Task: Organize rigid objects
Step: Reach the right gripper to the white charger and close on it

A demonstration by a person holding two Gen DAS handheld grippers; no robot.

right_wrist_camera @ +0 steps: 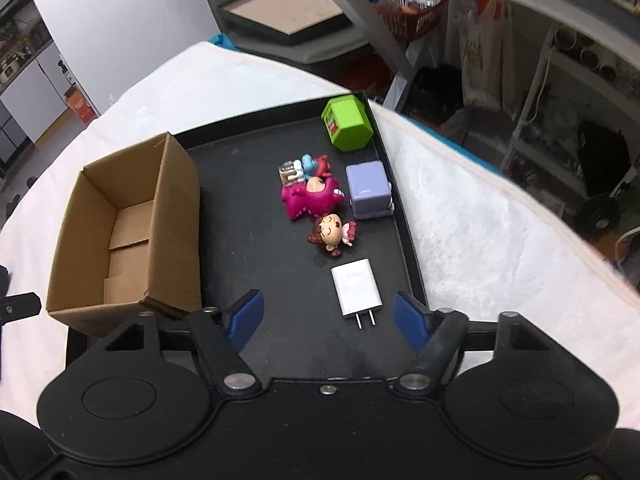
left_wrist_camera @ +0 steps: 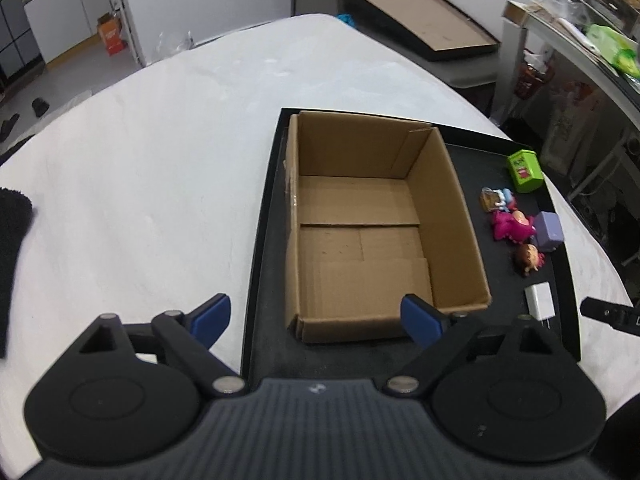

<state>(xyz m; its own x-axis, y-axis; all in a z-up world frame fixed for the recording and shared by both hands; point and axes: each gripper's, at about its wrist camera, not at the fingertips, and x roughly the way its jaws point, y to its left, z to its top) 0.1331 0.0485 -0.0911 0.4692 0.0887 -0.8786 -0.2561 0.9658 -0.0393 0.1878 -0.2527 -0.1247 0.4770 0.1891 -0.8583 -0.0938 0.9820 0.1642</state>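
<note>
An open brown cardboard box (left_wrist_camera: 360, 224) is being seen standing with its flaps up on the left part of a shallow black rectangular tray (right_wrist_camera: 256, 240), which is lying on a white cloth-covered table (left_wrist_camera: 160, 168); nothing is being shown inside the box except its folded bottom flaps. On the bare right part of the tray a loose row of small things is being displayed: a green hexagonal tin (right_wrist_camera: 347, 122) is lying on its side at the far corner, against the tray's right rim; a small blue-and-red figurine with a tiny clear jar (right_wrist_camera: 306, 168) is lying just beside a magenta plastic monster toy (right_wrist_camera: 310, 198), the two touching; a lilac cube-shaped plug adapter (right_wrist_camera: 368, 190) is sitting close to the right rim, just beside the monster toy; a brown-haired doll figurine in pink (right_wrist_camera: 330, 234) is lying on its back nearer the camera; a white flat wall charger (right_wrist_camera: 356, 286) is lying flat with its two prongs pointing toward the camera. The left gripper (left_wrist_camera: 316, 316) is being held released above the near end of the box, its blue-padded fingers spread wide and grasping nothing; the right gripper (right_wrist_camera: 328, 316) is likewise being held spread apart just above the tray, with the charger's prongs lying between its fingers, apart from both pads.
</note>
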